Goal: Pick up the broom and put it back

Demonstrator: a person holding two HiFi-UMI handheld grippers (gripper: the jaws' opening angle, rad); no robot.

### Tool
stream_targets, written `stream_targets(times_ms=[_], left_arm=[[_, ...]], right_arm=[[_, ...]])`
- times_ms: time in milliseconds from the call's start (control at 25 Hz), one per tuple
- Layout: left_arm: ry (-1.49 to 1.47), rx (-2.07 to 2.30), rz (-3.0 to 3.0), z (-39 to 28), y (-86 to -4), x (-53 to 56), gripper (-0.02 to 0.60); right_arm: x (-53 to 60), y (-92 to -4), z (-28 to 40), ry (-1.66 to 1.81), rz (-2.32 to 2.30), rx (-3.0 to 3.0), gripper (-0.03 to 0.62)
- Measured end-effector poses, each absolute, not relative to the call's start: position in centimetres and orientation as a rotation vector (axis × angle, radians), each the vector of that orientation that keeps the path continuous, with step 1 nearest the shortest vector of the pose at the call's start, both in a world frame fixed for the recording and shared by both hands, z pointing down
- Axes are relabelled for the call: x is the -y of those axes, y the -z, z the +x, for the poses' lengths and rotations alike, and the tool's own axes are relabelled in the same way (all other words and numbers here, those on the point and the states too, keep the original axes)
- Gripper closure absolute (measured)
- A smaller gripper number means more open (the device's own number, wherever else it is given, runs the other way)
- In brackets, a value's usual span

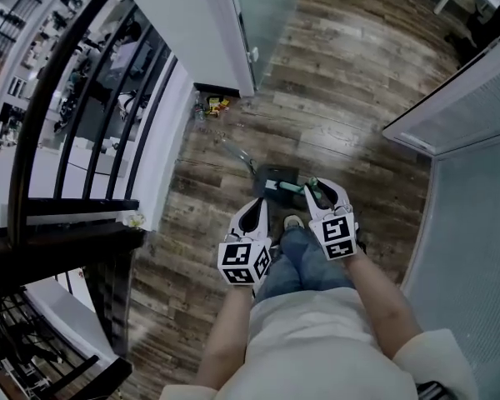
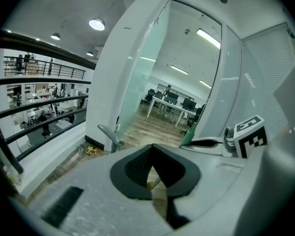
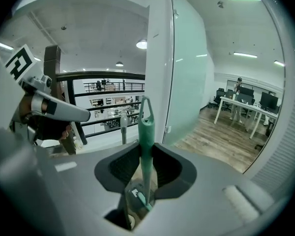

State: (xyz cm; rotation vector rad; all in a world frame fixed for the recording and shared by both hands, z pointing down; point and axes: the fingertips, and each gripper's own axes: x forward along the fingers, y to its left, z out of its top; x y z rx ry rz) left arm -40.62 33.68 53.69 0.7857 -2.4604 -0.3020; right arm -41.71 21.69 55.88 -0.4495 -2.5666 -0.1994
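In the head view the teal broom handle [image 1: 293, 187] lies between the jaws of my right gripper [image 1: 317, 188], above the dark dustpan [image 1: 277, 176] on the wood floor. The dustpan's grey handle [image 1: 236, 152] slants away up-left. In the right gripper view the pads clamp the teal handle [image 3: 146, 132], and its looped end sticks up past my right gripper [image 3: 146, 149]. My left gripper [image 1: 258, 205] hangs just left of the dustpan. In its own view my left gripper [image 2: 152, 149] has its tips together with nothing clearly between them. The grey handle [image 2: 110, 136] rises beyond it on the left.
A black railing [image 1: 83, 115] runs along the left over a lower floor. A white column with a glass door [image 1: 233, 32] stands ahead, with small coloured litter [image 1: 212, 104] at its base. A frosted partition [image 1: 475, 215] closes the right. My shoe [image 1: 293, 222] is under the grippers.
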Motion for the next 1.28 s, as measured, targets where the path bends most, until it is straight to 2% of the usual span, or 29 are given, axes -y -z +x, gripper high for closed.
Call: stream_targets(times_ms=[720,1280], left_arm=[[0.267,2.489,0.939,-37.4,-47.8,-34.4,0.575],[0.228,2.520,0.996,-36.1,-45.3,-34.1,0.578]], right_arm=[[-21.0,-48.8,-35.2,0.147,-0.272,2.659,0.502],[-22.1,-44.7,-33.2,0.138,-0.306,2.730,0.502]])
